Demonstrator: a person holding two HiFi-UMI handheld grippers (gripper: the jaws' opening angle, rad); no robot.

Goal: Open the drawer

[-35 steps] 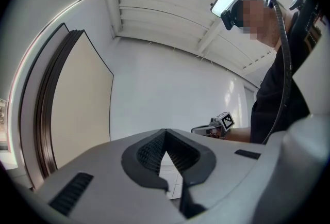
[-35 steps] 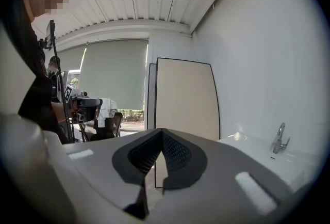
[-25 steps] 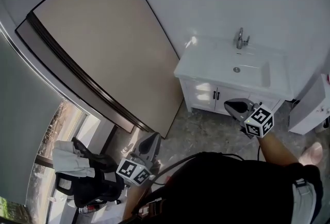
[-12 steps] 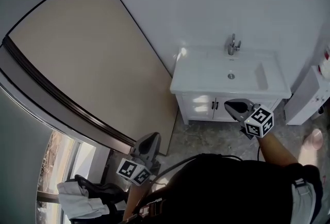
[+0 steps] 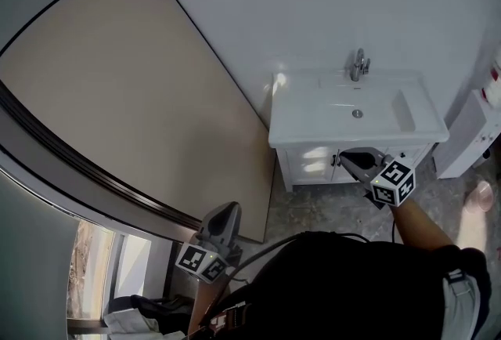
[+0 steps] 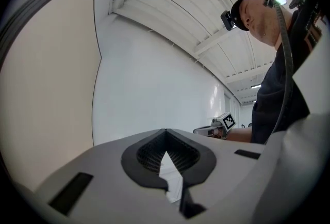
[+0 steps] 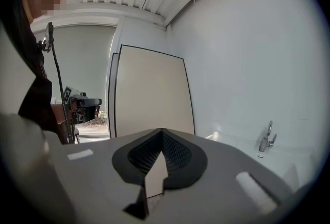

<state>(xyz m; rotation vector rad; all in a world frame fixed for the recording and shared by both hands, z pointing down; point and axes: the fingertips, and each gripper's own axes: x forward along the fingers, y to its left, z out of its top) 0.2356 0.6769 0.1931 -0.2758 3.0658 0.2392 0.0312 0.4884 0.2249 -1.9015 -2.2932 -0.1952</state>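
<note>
Left gripper (image 6: 165,133): clenched, jaw tips met, nothing between them; low at the near left of the head view, pointing toward the far wall.
Right gripper (image 7: 162,131): clenched, jaw tips met, empty; at the near right, pointing at the vanity cabinet.
Vanity cabinet (image 5: 311,163): white, far right, against the wall; front panels flush, dark handles at the centre.
Drawer: in the cabinet front below the basin; it cannot be told apart from the other panels.
Gripper to cabinet: right jaw tips overlap the front near the handles; contact cannot be told.
Basin (image 5: 368,107): set in the cabinet top.
Tap (image 5: 358,64): at the far edge.
Beige panel (image 5: 117,95): left of the cabinet.
</note>
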